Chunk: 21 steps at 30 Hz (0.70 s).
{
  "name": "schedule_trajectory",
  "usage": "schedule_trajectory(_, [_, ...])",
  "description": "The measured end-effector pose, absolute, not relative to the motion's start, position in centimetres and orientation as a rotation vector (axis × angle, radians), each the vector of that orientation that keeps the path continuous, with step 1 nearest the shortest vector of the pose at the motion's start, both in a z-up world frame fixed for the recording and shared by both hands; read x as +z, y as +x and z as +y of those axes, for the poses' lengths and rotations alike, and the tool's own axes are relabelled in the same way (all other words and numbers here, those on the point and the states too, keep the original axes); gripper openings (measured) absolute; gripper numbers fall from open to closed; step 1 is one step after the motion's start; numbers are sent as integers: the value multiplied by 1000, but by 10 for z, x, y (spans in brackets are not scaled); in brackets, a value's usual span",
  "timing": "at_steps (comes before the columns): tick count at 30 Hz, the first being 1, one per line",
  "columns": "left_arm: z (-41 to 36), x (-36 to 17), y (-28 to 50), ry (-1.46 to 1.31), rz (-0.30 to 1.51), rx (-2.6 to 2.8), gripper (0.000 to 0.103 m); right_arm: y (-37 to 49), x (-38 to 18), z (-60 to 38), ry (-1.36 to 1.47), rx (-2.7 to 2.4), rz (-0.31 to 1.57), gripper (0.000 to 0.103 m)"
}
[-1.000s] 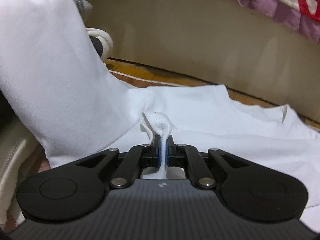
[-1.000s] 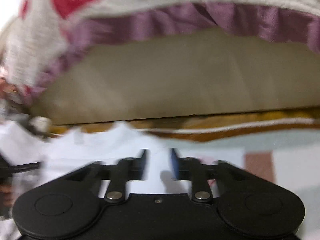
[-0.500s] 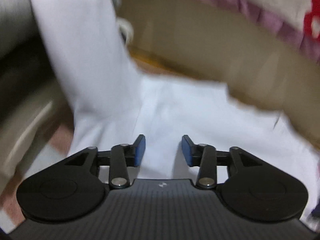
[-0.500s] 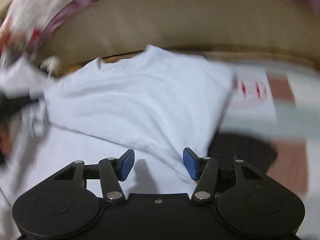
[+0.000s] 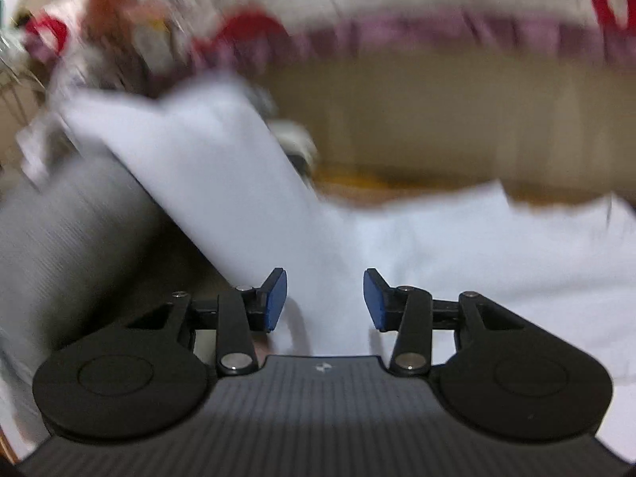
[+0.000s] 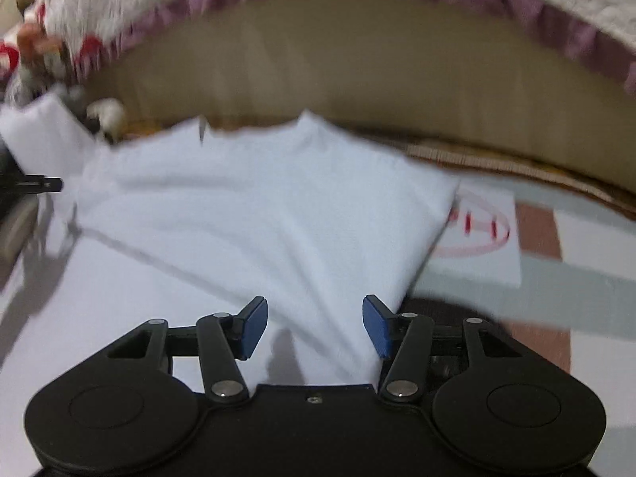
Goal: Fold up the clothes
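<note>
A white T-shirt (image 6: 254, 206) lies spread on the floor mat, one flap folded over its body along a diagonal edge. In the left wrist view the same white T-shirt (image 5: 457, 246) spreads to the right, and a long white strip of it rises up to the left. My left gripper (image 5: 324, 298) is open just above the cloth, with nothing between its blue pads. My right gripper (image 6: 314, 326) is open too, hovering over the folded flap's near corner. Both views are blurred by motion.
A tan bed base (image 6: 357, 79) with a purple-frilled cover (image 6: 556, 20) runs along the back. A patterned mat (image 6: 536, 246) with a red print lies to the right. A grey bulky shape (image 5: 71, 238) stands at the left. A small white object (image 6: 105, 113) sits by the bed base.
My left gripper let go of the pinched fold of cloth and opened, then tilted up and back. My right gripper opened wider and dropped towards the shirt's near corner.
</note>
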<state>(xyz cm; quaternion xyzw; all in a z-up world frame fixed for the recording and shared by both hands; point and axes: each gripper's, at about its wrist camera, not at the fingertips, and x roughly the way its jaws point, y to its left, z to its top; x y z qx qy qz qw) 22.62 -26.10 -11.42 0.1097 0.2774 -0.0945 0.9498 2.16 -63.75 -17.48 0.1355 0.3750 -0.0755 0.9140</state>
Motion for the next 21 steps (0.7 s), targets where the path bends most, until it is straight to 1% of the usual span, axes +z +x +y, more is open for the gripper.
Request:
schedule_trajectory(2, [-244, -87, 229, 173, 497, -157, 44, 21, -173, -646, 334, -143, 719, 59])
schedule_trajectory(3, [-231, -73, 234, 130, 476, -137, 49, 21, -173, -650, 365, -136, 698, 59])
schedule_trajectory(4, [-217, -61, 241, 86, 471, -116, 52, 20, -173, -652, 390, -133, 689, 59])
schedule_trajectory(6, [-189, -46, 256, -1, 464, -84, 53, 18, -173, -652, 426, -132, 685, 59])
schedule_trajectory(9, [-150, -42, 291, -106, 492, -60, 54, 19, -169, -646, 430, -106, 678, 59])
schedule_trajectory(14, [-106, -47, 341, -220, 552, -1, 56, 23, -166, -627, 367, -66, 678, 59])
schedule_trajectory(16, [-94, -52, 351, -275, 559, 17, 61, 26, -169, -621, 336, -57, 690, 59])
schedule_trajectory(20, [-83, -64, 370, -379, 575, -47, 62, 31, -178, -616, 309, -47, 726, 59])
schedule_trajectory(21, [-83, -66, 373, -401, 573, -85, 66, 32, -181, -615, 302, -44, 735, 59])
